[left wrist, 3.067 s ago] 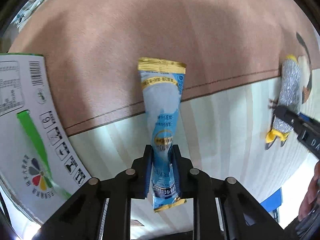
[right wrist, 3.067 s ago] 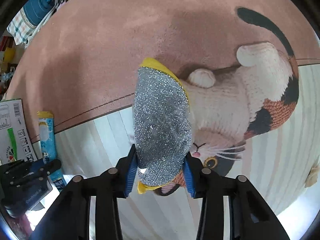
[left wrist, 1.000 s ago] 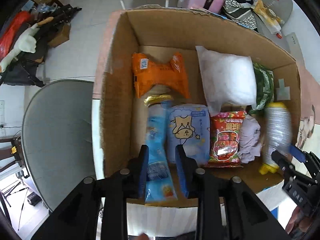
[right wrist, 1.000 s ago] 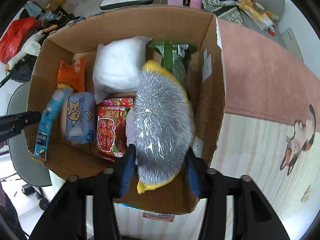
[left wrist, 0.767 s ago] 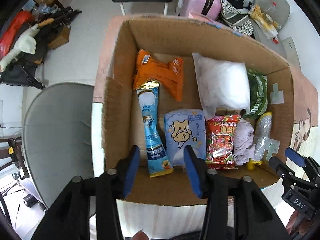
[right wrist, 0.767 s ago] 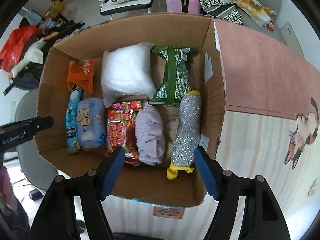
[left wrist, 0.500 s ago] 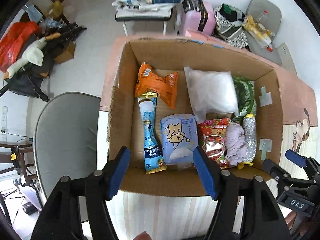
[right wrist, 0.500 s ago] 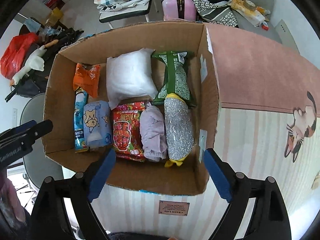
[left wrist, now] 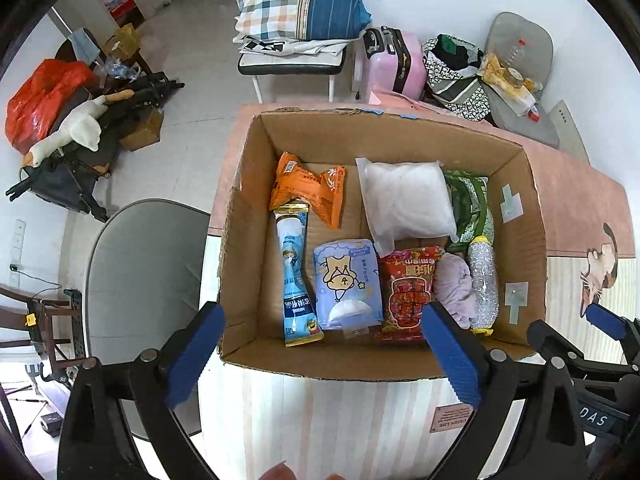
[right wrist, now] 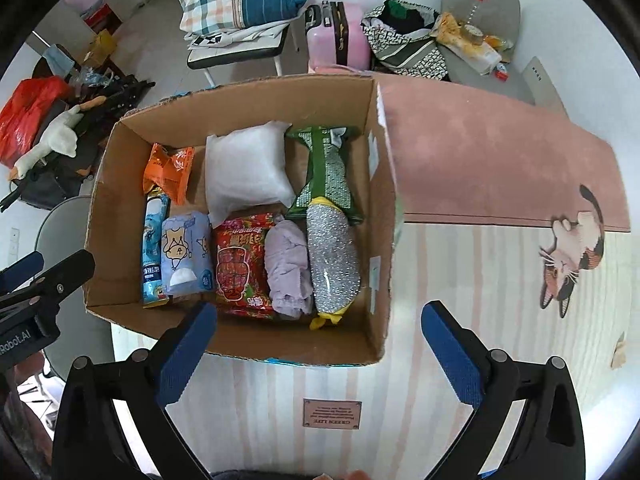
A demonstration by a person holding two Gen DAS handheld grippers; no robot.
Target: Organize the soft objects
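Boxed pouch [left wrist: 297, 276], sponge [right wrist: 334, 258], released earlier.

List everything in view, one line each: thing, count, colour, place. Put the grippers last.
cardboard box: 1, brown, on the mat, open
blue tube pack: 1, blue and gold, box front left
orange snack bag: 1, orange, box back left
cartoon tissue pack: 1, pale blue, beside the tube pack
white pillow pack: 1, white, box back middle
red snack bag: 1, red, box front middle
lilac cloth: 1, lilac, right of the red bag
glitter pouch: 1, silver with yellow ends, box right
green bag: 1, green, behind the pouch
cat mat: 1, pink and striped, under the box
suitcase: 1, pink, behind
left gripper: 1, black, blue pads, open, empty
right gripper: 1, same, open, empty
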